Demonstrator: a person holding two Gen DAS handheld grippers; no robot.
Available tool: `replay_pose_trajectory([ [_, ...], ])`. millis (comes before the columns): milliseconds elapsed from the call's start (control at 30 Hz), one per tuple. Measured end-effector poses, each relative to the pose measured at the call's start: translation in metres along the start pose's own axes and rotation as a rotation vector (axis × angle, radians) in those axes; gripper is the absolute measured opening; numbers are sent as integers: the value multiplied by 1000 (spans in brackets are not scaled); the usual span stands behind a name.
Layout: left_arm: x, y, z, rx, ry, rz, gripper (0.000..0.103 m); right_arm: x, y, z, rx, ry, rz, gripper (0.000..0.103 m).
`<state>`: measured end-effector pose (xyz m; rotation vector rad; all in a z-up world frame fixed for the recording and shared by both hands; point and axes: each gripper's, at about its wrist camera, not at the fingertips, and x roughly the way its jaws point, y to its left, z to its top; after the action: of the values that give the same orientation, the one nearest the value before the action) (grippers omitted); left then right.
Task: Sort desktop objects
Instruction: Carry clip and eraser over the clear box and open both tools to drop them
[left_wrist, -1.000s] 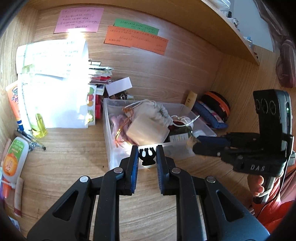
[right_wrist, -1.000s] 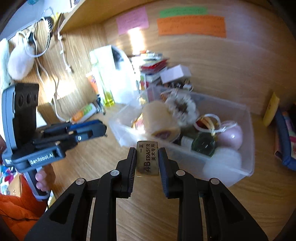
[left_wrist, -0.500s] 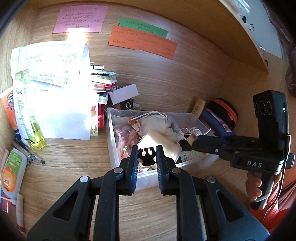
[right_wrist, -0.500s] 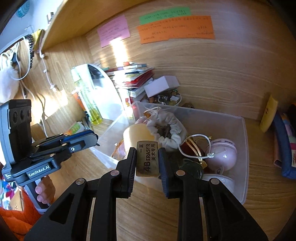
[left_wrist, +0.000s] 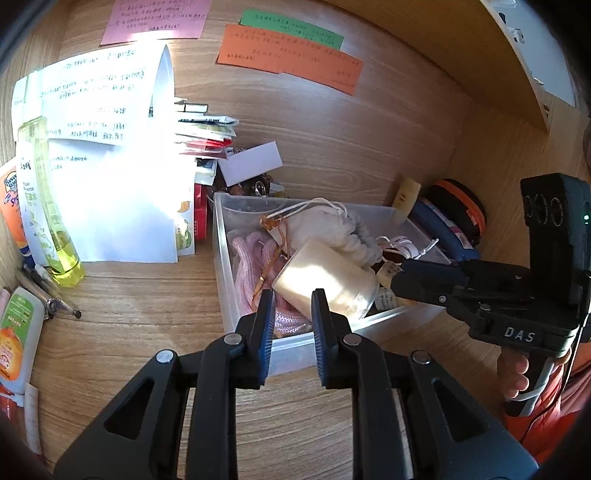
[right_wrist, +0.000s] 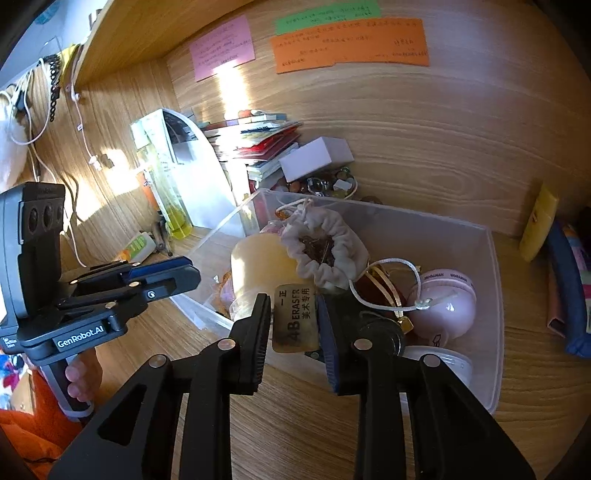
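Note:
A clear plastic bin (left_wrist: 221, 258) (right_wrist: 495, 314) stands on the wooden desk, holding a cream cup (left_wrist: 325, 280), a white drawstring pouch (right_wrist: 325, 251), pink cord (left_wrist: 247, 273) and a pink ball (right_wrist: 443, 306). My left gripper (left_wrist: 291, 306) is open and empty over the bin's near wall; the black hair claw it held is out of sight. My right gripper (right_wrist: 293, 314) hangs over the bin with its jaws slightly apart around a tan 4B eraser (right_wrist: 295, 317), which sits tilted between them. The right gripper also shows in the left wrist view (left_wrist: 402, 273).
White papers (left_wrist: 103, 166), a yellow-green bottle (left_wrist: 55, 221), tubes (left_wrist: 18, 332) and pens (left_wrist: 48, 295) lie left of the bin. A book stack (right_wrist: 258, 144) and white box (right_wrist: 317, 158) sit behind it. A blue pouch (right_wrist: 569, 288) lies right.
Both grippers moved forward over the bin. The left gripper opened and the black hair claw is gone from it. The right gripper's jaws widened a little and the eraser tilted.

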<state>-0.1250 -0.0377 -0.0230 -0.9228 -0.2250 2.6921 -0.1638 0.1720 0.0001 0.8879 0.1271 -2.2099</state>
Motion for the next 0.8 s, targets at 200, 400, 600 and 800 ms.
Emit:
replay_pose_trajectory([
  [200,-4,-9,-2,28,-13,6,23,-6,2,1,-10,-34,-31,39],
  [400,-15,-16,-3,38,-42,21,39,-15,3,1,0,-69,-77,59],
  [600,-28,-19,-2,31,-57,32,45,-33,8,0,0,-121,-109,71],
  [800,-44,-26,-3,33,-87,53,58,-47,9,-8,12,-125,-135,79],
])
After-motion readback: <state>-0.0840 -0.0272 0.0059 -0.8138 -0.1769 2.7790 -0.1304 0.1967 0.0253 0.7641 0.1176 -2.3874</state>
